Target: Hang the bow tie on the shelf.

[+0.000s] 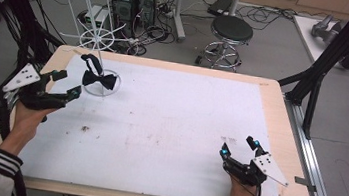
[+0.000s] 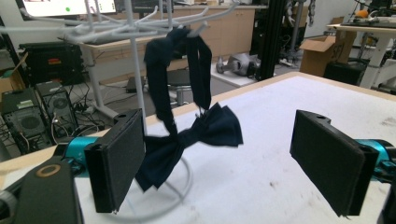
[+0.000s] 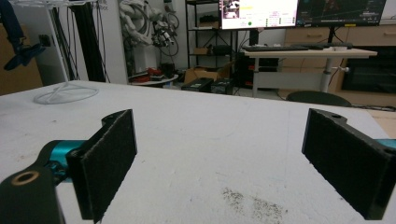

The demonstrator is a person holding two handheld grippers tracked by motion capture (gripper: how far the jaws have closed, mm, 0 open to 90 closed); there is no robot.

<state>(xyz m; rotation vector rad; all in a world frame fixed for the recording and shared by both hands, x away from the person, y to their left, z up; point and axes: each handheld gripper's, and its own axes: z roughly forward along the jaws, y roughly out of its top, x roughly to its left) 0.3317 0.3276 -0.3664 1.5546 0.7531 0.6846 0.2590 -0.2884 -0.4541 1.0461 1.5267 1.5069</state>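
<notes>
Hanging at ten o'clock on one rack: one bow tie. Hovering beside it, jaws apart, left gripper; resting at five o'clock, jaws apart, right gripper.

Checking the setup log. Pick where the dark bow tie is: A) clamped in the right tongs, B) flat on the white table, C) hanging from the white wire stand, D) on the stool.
C: the bow tie hangs by its strap from an arm of the white wire stand, between the open left tongs.
</notes>
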